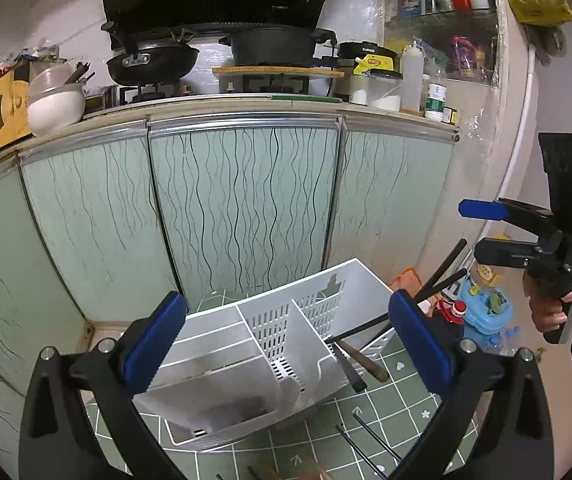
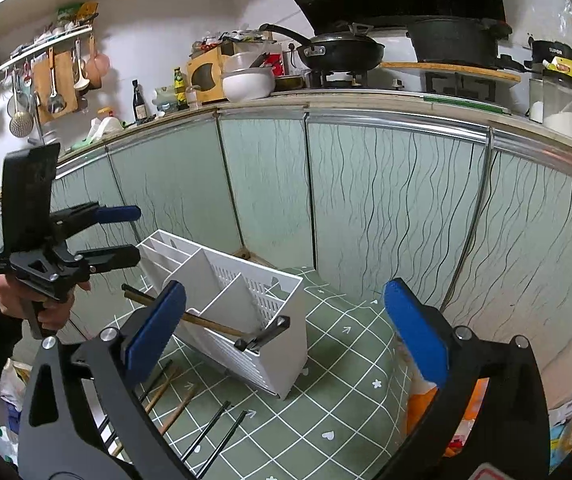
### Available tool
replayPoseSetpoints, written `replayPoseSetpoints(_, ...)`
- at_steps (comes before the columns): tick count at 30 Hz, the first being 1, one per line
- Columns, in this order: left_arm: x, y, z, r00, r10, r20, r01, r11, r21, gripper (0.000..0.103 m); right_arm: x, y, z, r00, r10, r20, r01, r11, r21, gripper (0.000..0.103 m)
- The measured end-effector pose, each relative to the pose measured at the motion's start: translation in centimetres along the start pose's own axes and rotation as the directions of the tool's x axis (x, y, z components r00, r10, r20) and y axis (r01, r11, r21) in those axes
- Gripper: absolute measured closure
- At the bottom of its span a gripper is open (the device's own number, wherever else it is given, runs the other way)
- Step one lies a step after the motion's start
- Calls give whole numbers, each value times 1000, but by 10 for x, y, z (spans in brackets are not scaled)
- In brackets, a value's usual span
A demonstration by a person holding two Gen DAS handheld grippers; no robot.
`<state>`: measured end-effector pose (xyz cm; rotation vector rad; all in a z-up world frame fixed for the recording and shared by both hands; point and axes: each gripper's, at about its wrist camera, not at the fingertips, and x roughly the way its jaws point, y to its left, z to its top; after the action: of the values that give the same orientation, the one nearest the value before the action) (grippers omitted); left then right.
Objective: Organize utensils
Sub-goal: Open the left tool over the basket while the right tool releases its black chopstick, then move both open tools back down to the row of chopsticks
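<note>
Both jaws spread wide, empty, with the white utensil holder (image 1: 269, 344) just beyond them.

We lose the near ends of the loose chopsticks (image 1: 370, 446) on the green mat (image 1: 414, 408) at the bottom edge of the left view, and in the right view the left finger (image 2: 153, 328) of the right tool (image 2: 286, 340) covers part of the sticks leaning out of the white holder (image 2: 245, 320). How many sticks stand inside that holder we cannot tell, since its walls hide their lower ends. The labels on the worktop (image 1: 245, 100) bottles (image 1: 412, 76) are too small to read.
</note>
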<state>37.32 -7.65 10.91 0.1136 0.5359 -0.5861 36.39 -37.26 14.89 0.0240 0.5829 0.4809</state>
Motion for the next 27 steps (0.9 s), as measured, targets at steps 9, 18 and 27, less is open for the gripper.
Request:
replayPoseSetpoints(9,-17,-11,-5,1000,14,12,-15,1000,24,4,-11,13,-8,1000,-20,-2,20,1000,-19,7)
replayPoseSetpoints(18,-48,-36,-22,999,38,33,-40,997,64,4,-34,27,-33,997,-71,-11,71,997,-22,7)
replayPoseSetpoints(27,-80,-52,-51,998,55,41,-58,997,52,4,-62,50,-65,993,-115,-11,115,992,-48,7)
